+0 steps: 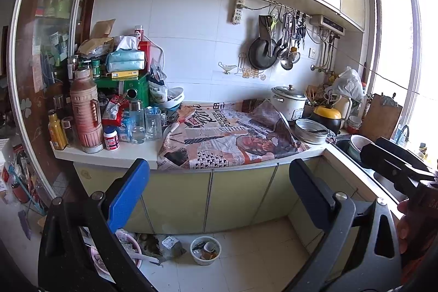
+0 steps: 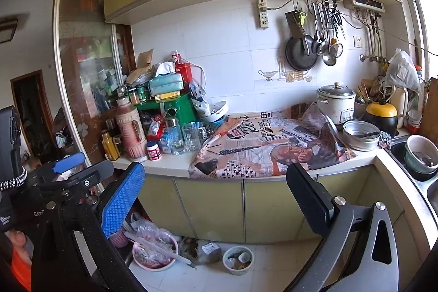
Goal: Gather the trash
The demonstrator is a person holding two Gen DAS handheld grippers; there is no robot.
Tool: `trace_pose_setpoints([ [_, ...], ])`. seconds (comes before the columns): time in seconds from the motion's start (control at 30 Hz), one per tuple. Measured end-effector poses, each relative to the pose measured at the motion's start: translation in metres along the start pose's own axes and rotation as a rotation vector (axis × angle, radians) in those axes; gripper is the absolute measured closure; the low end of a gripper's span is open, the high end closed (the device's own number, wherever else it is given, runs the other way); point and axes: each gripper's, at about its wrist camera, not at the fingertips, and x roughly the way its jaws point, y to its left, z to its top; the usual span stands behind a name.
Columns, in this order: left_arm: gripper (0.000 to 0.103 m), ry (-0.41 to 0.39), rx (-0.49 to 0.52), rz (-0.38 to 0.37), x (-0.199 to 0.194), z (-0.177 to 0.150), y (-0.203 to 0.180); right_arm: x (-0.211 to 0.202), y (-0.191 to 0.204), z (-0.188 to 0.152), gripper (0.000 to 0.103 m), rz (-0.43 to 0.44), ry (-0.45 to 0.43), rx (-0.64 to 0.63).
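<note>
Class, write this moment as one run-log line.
phase: approach | left gripper: open, empty | right gripper: open, empty | both off the counter | trash bowl on floor, untouched

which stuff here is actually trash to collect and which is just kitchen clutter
Likely part of the job:
- small white bowl of scraps on the floor
- pink basin with plastic bags
- crumpled bag between them
- left tongs and right tongs, both open and empty

Just lying about:
- newspaper covering the counter
- rice cooker
- pink thermos
- hanging pan
</note>
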Motion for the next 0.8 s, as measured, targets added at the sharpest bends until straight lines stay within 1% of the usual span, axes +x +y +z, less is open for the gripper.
trace_pose_setpoints([
  [0.1,0.001,0.001,0.000,0.006,0.000,0.000,-0.001,0.000,0.000,0.000,0.000,0.004,0.004,-0.001],
  [0.5,0.001,0.009,0.013,-0.012,-0.001,0.002,-0.007,-0.004,0.002,-0.001,0.000,-0.003,0.008,0.014],
  [0.8,0.001,0.013,0.008,-0.025,0.003,0.004,-0.012,-0.006,-0.009,-0.001,0.000,-0.007,0.013,0.024],
])
